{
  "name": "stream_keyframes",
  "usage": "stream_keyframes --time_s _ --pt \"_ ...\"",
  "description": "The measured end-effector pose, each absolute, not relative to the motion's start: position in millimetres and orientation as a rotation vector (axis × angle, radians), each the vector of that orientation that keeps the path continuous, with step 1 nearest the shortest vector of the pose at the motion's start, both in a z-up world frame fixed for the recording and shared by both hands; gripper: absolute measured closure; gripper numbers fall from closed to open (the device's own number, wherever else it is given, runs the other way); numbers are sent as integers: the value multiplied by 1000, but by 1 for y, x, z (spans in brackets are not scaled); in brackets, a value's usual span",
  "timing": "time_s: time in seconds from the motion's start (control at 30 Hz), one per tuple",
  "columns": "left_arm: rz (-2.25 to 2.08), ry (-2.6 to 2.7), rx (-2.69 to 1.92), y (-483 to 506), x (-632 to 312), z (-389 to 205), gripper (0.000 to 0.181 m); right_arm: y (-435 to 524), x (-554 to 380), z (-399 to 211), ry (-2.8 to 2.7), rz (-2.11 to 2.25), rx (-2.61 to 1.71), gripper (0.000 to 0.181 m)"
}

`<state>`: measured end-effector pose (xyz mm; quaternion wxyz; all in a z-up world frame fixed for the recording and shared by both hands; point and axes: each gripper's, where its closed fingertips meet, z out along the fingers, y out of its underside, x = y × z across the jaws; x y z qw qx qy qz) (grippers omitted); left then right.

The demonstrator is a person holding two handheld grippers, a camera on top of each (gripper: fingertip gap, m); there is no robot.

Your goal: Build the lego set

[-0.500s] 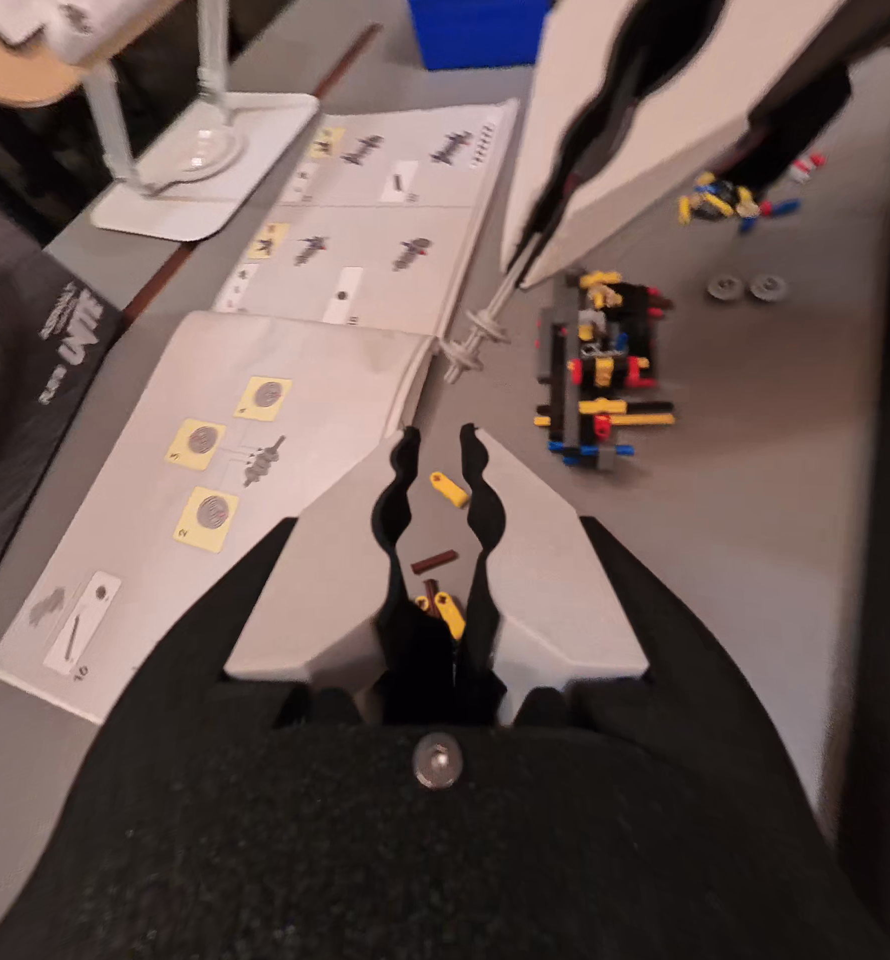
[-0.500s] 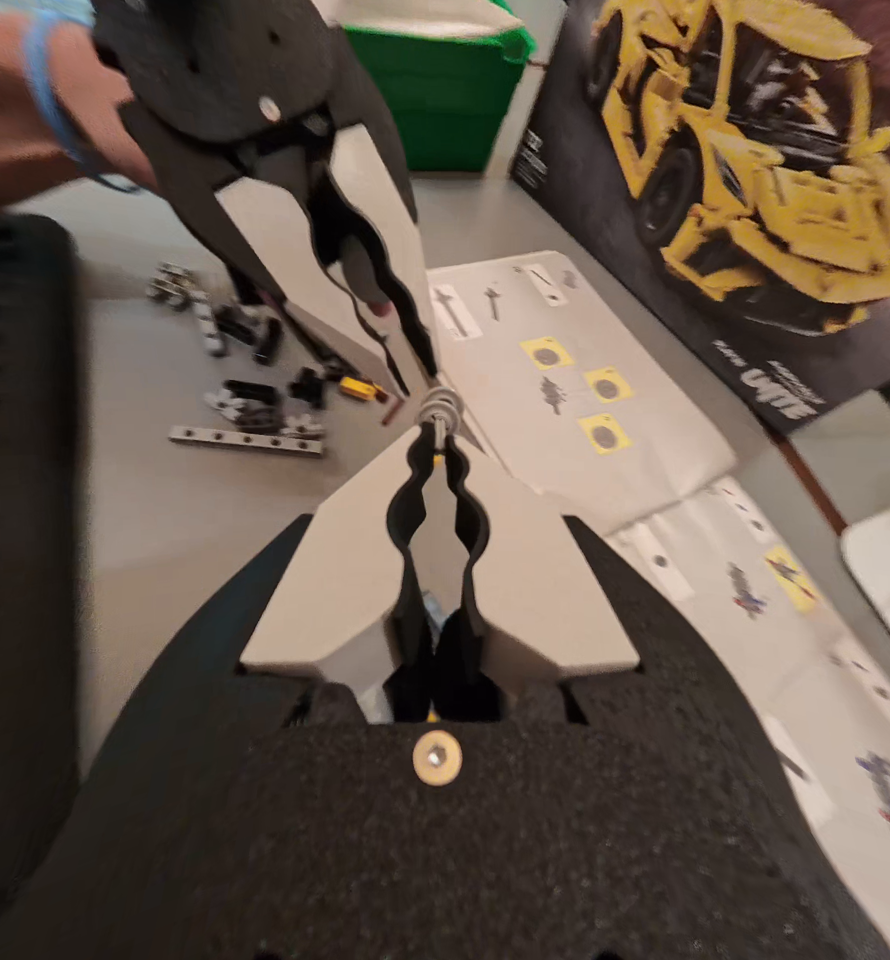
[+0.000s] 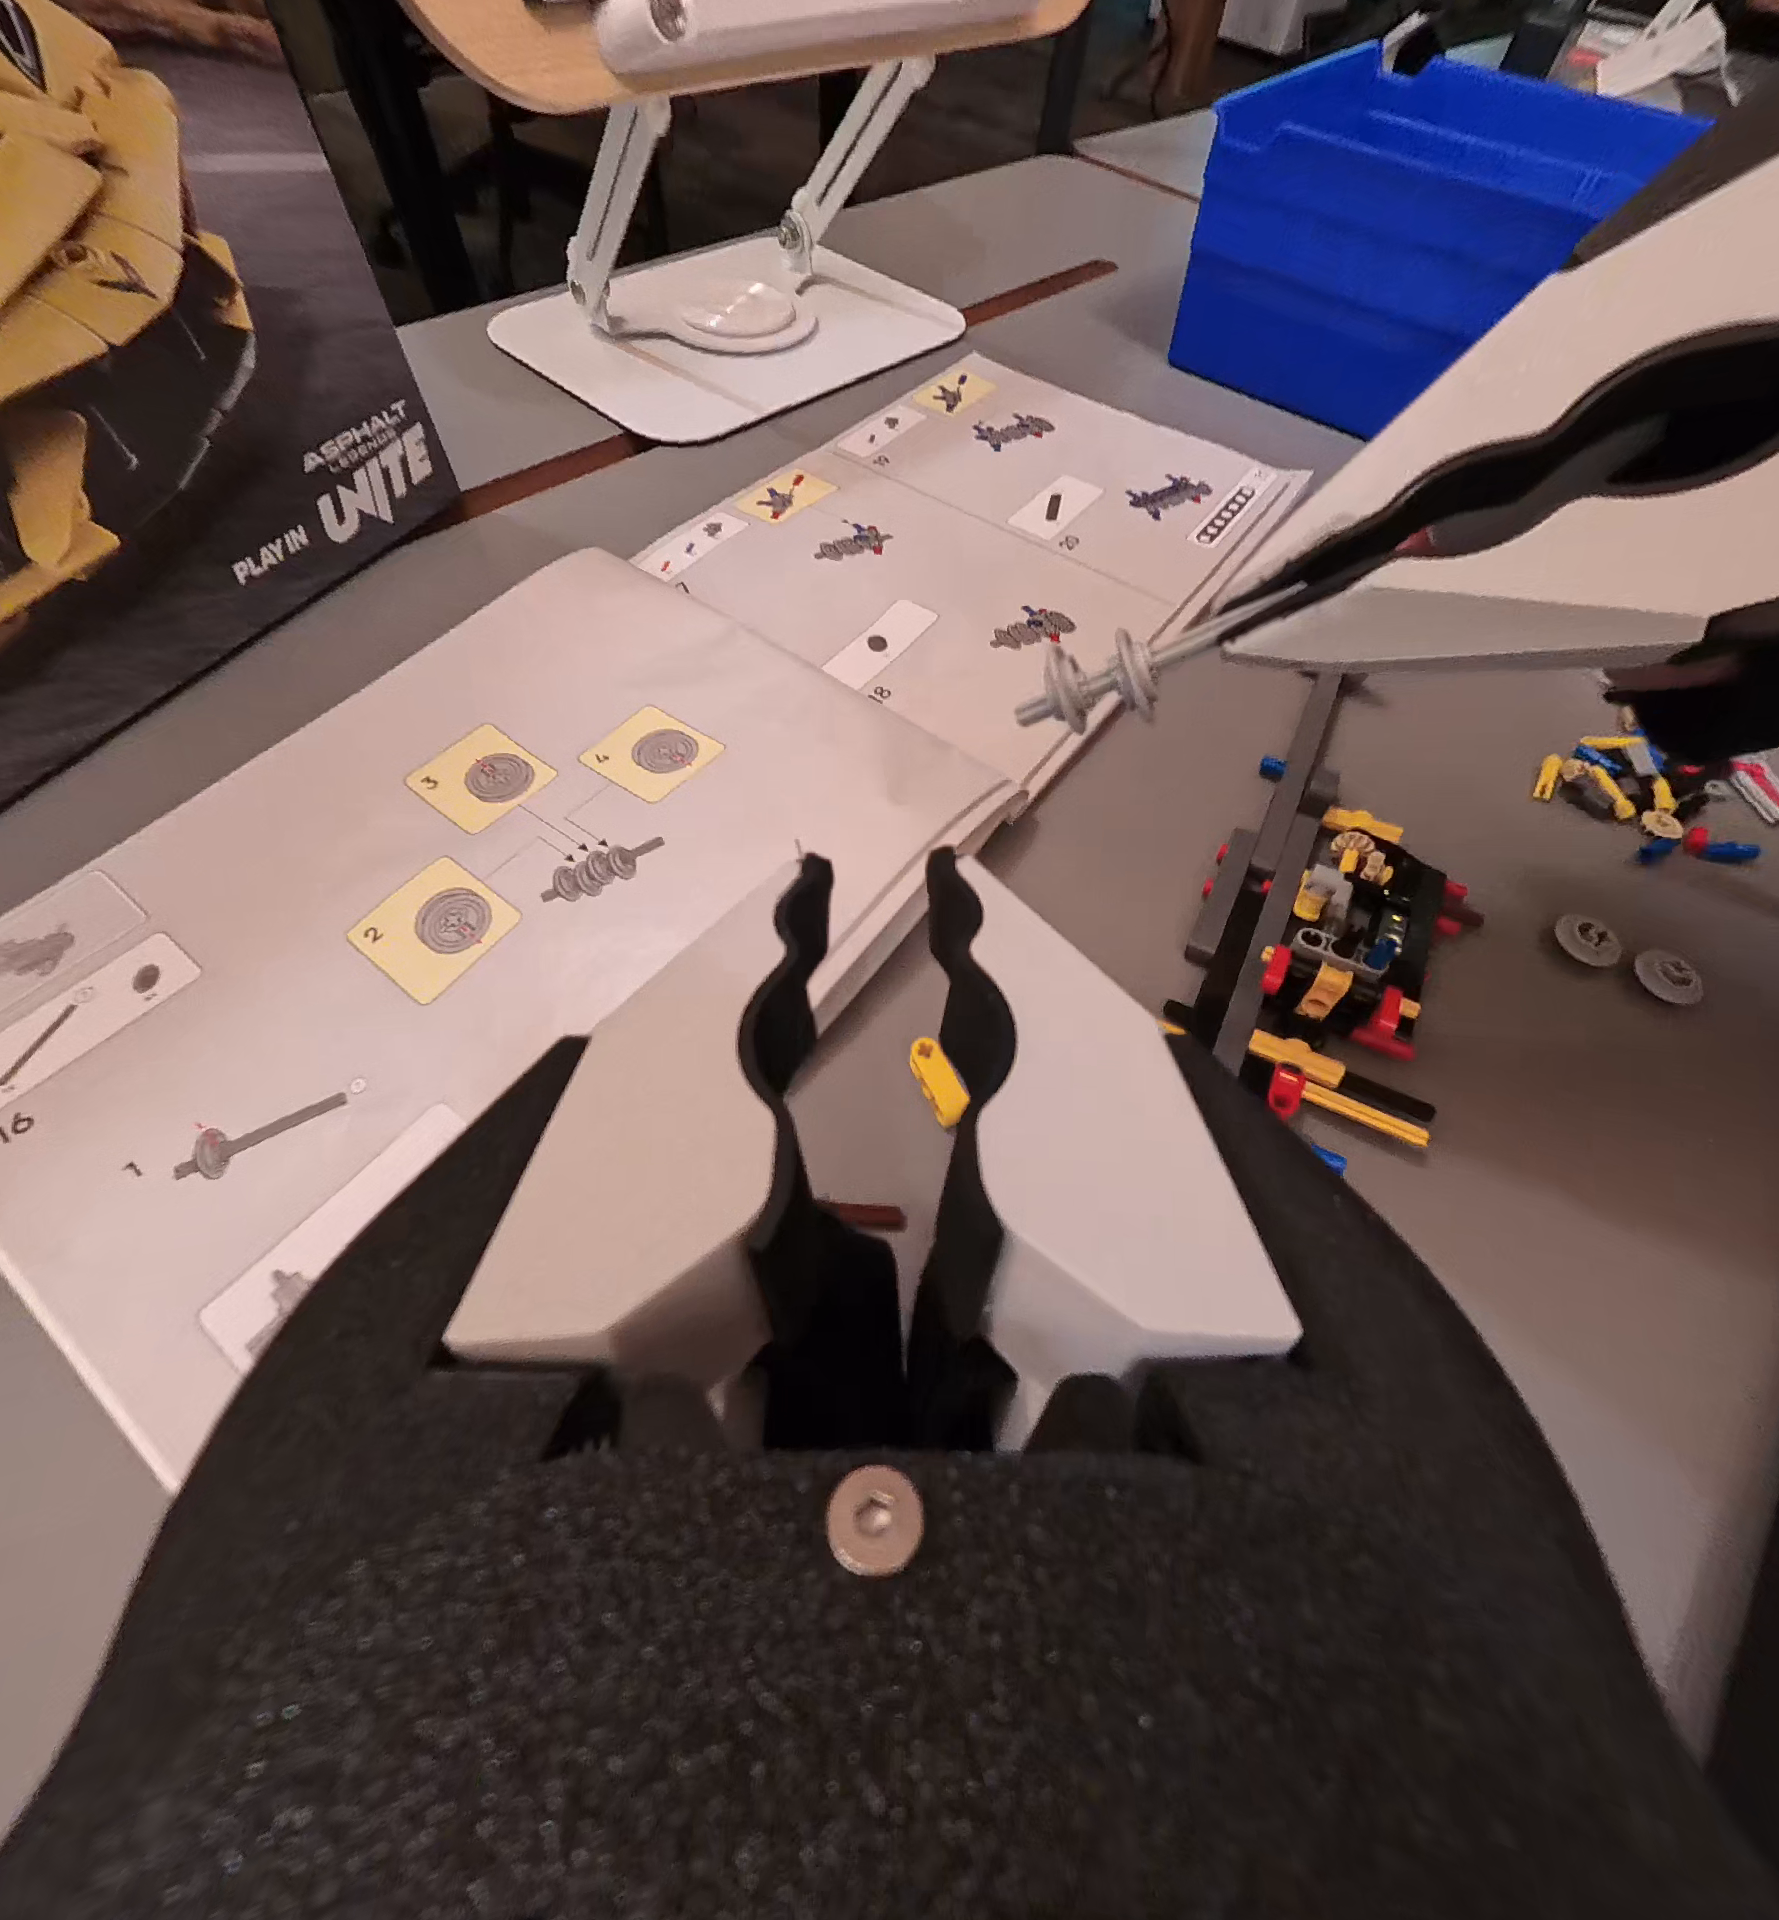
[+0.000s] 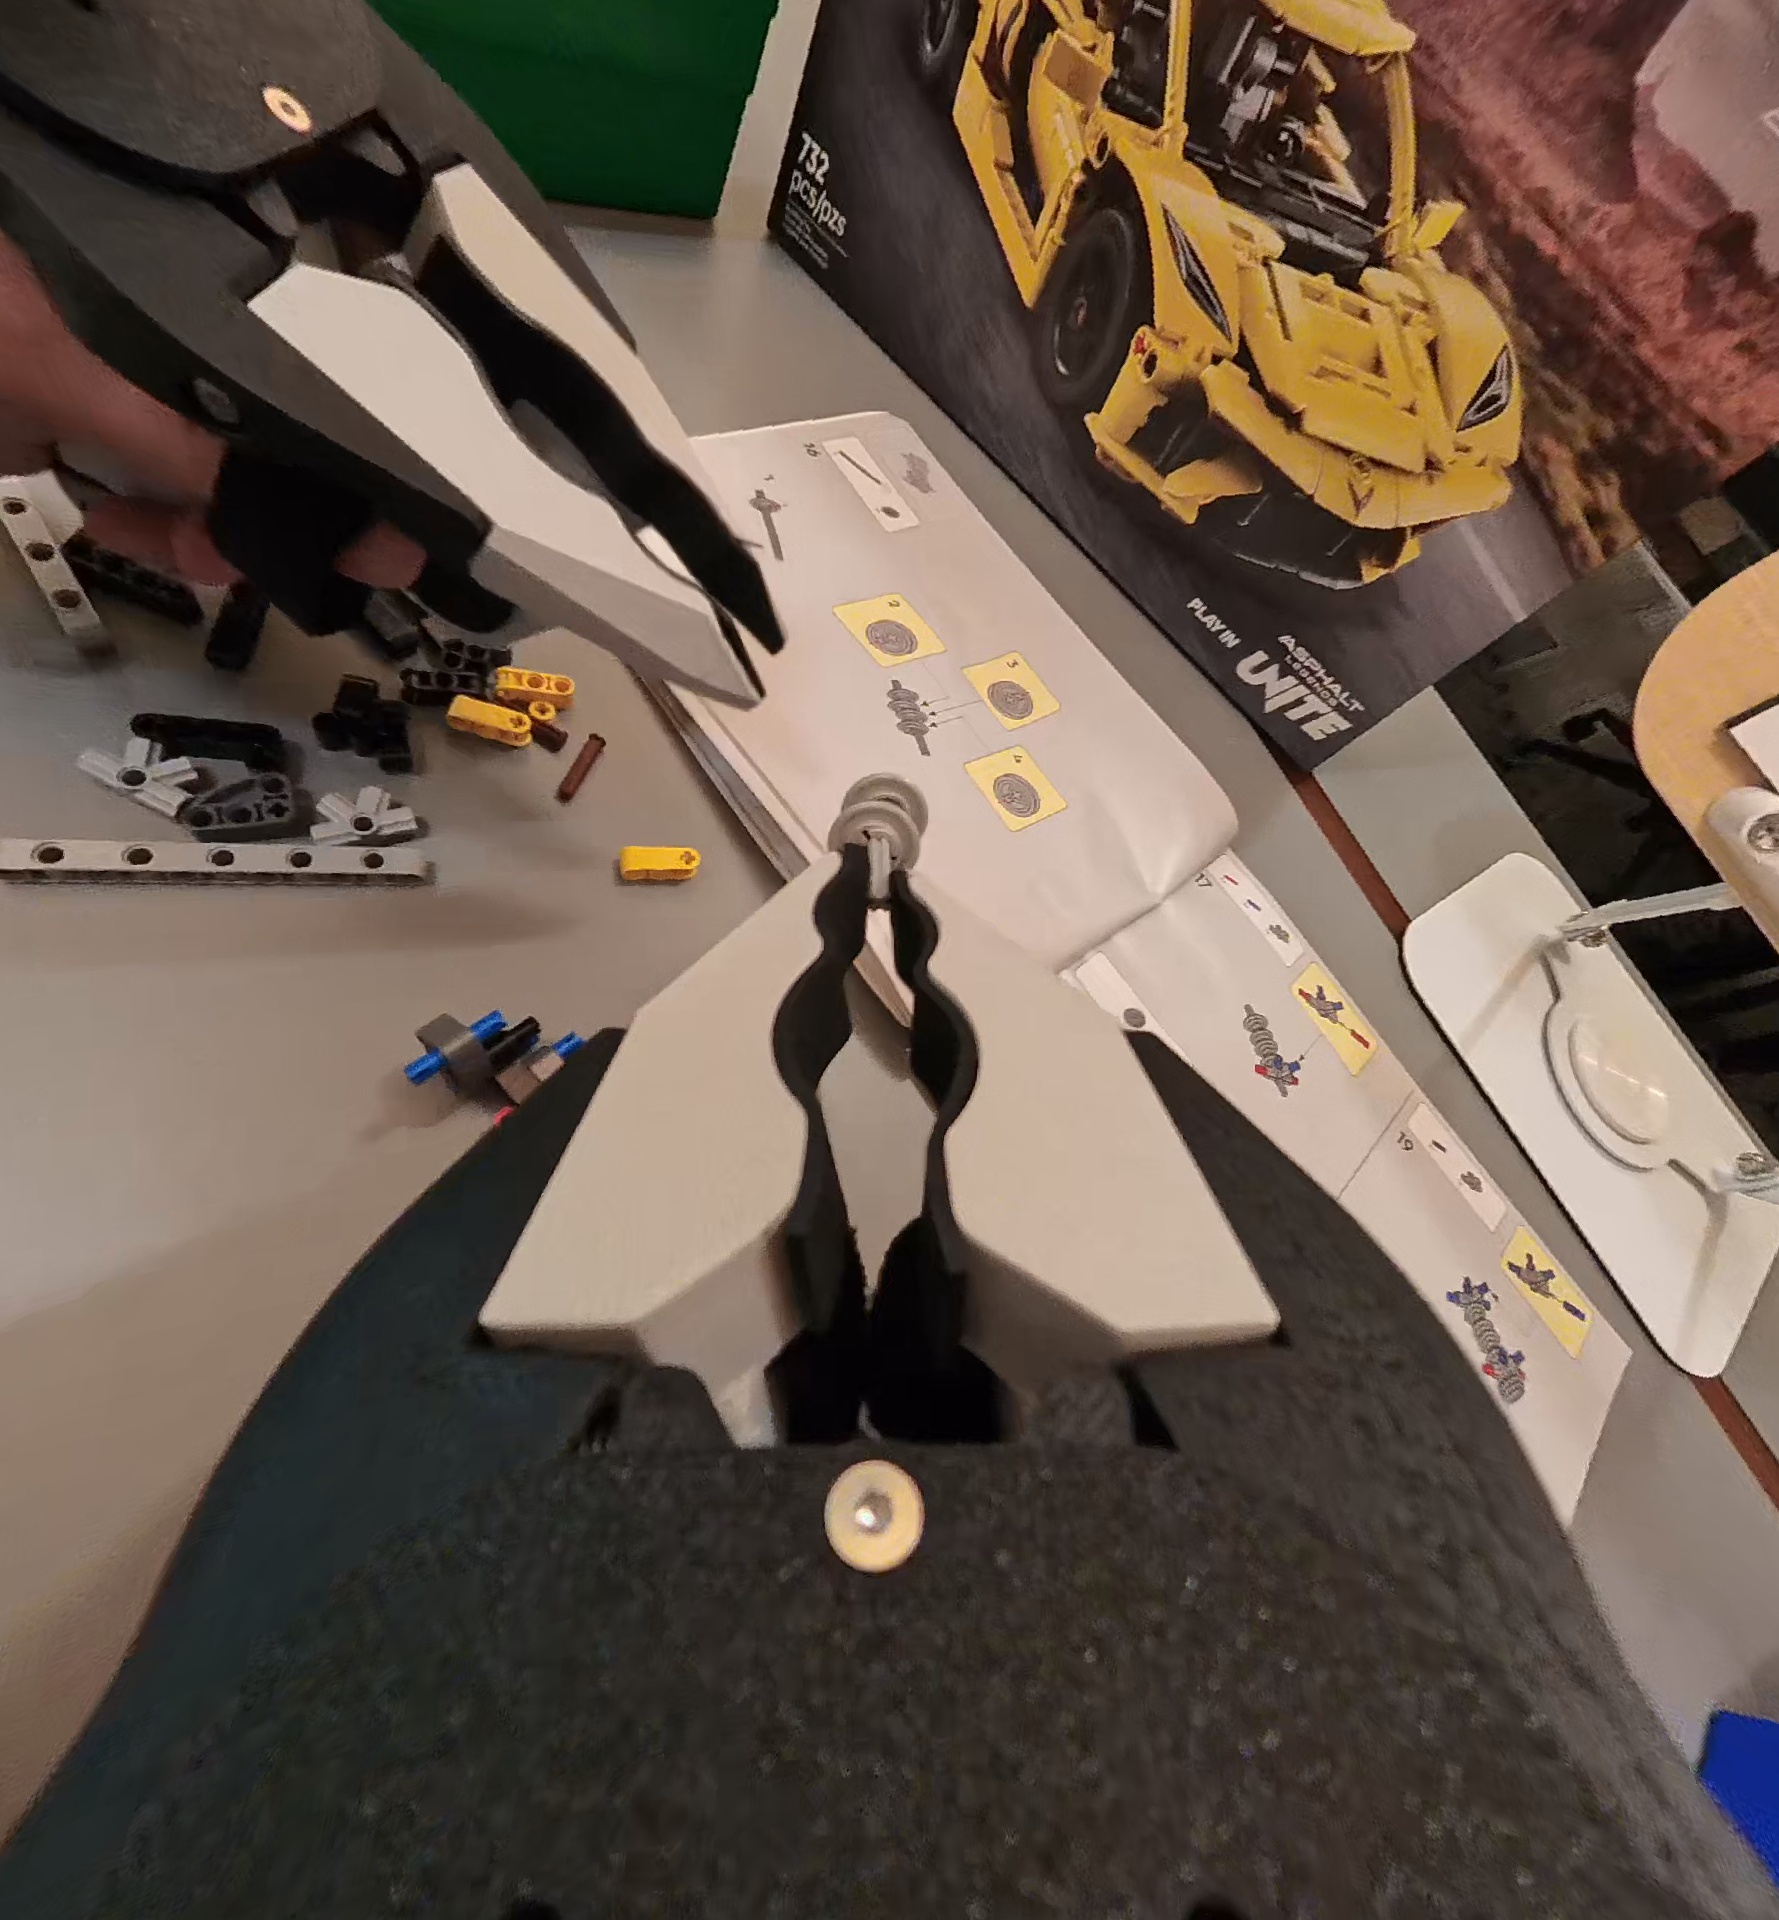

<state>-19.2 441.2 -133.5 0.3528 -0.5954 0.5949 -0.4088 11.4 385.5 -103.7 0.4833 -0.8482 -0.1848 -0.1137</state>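
- Axle work under way: right gripper (image 4: pixel 872 883) pinches one end of a thin grey axle (image 3: pixel 1181 646) carrying grey discs (image 3: pixel 1098 686), holding it in the air over the edge of the open instruction booklet (image 3: pixel 594 727).
- Left gripper (image 3: pixel 877 873) hovers empty over the booklet's near edge, jaws parted, with a small yellow connector (image 3: pixel 939 1081) lying on the grey table (image 3: pixel 1591 1299) between its fingers.
- Partly built chassis (image 3: pixel 1326 951) sits on the table to the right, two loose grey discs (image 3: pixel 1628 956) just beyond it and a scatter of small pins (image 3: pixel 1674 795) farther back.
- Judged step: threading discs onto the axle, as the open page pictures.
- Next move likely calls for the left gripper to pick up another disc and line its hole up squarely with the axle's free tip while the right holds steady.
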Motion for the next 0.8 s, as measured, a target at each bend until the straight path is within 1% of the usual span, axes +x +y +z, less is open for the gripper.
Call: stream_keyframes --time_s 0.1,0.23,0.43,0.63,0.8 --pt "-1038 1487 -1522 452 -22 -130 161 386 21 -108 -426 -285 -2026 178" --pt "-1030 1353 -1551 476 -31 -127 155 387 25 -114 -375 -126 -1877 178" --pt "-1056 1164 -1691 504 -44 -124 155 389 46 -118 -295 -105 -1869 178" --pt "-997 1279 -1717 496 -47 -140 156 390 53 -130 -254 -100 -1917 178" --pt "-908 1402 -1607 483 -44 -143 155 391 55 -143 -236 -71 -1966 178"
